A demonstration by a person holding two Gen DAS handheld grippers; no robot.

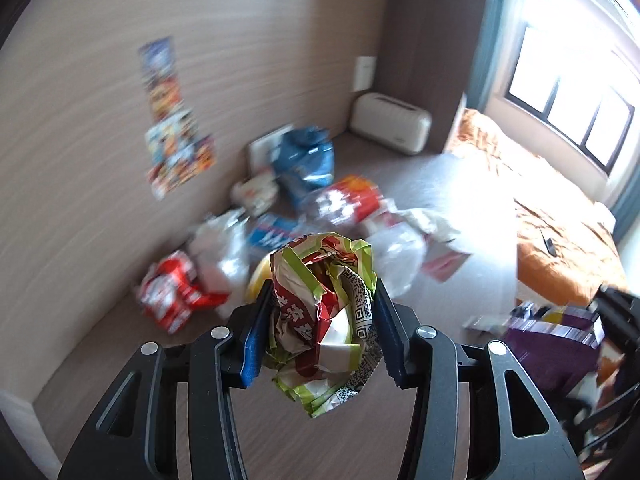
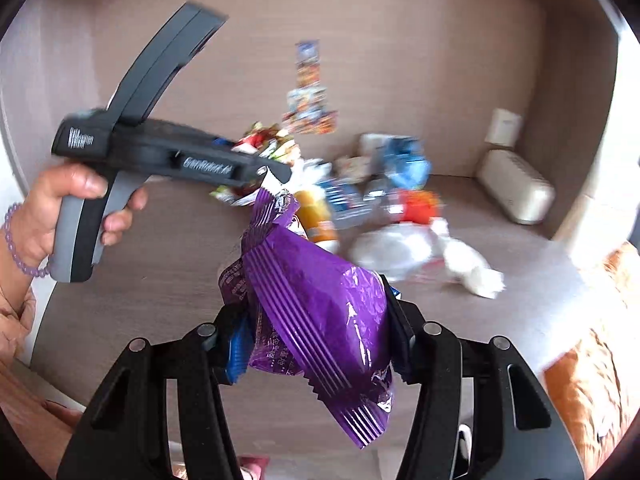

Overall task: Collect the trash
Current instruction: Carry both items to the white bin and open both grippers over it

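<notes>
Trash pile sits mid-frame on the floor by the wall: light, soft bags and wrappers. We have the right gripper pinching a purple snack bag, slick film, held mid-body. Left gripper squeezes a crumpled paper wrapper, which looks springy, so we'd grip its bulk.

Crumpled green-red wrapper held aloft, purple snack bag likewise

Non-task stuff I see: cream suitcase lying against the far wall, orange bedding under the window, colourful poster on the wall, wood-look floor.
</notes>
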